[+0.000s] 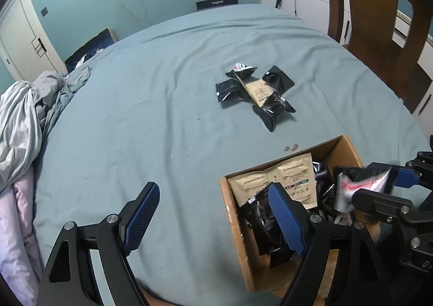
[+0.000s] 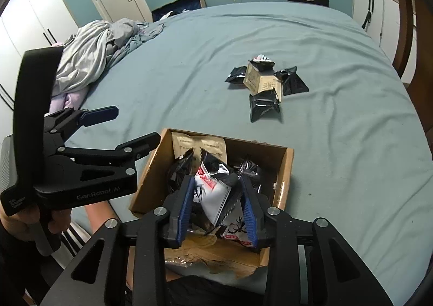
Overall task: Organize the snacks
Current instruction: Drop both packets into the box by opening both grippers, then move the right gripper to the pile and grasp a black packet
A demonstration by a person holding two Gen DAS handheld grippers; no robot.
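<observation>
Blue-sheeted bed point(image 2: 311, 143) carries a cardboard box point(image 2: 286, 168) at its near edge; right tongs point(image 2: 217, 204) grip a white snack packet point(image 2: 213, 195) above it, left tongs point(image 1: 213, 222) spread wide, loose packets point(image 1: 257, 89) mid-bed.

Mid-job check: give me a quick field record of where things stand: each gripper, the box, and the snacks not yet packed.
left gripper: jaws open, empty, held low beside the box's left side
right gripper: jaws shut on a white snack packet with red and black print, held over the box
cardboard box: open top, on the bed, already holding tan and black packets
loose pile: several black packets and a tan one, touching, farther up the bed
bed sheet: blue-grey, wrinkled
</observation>
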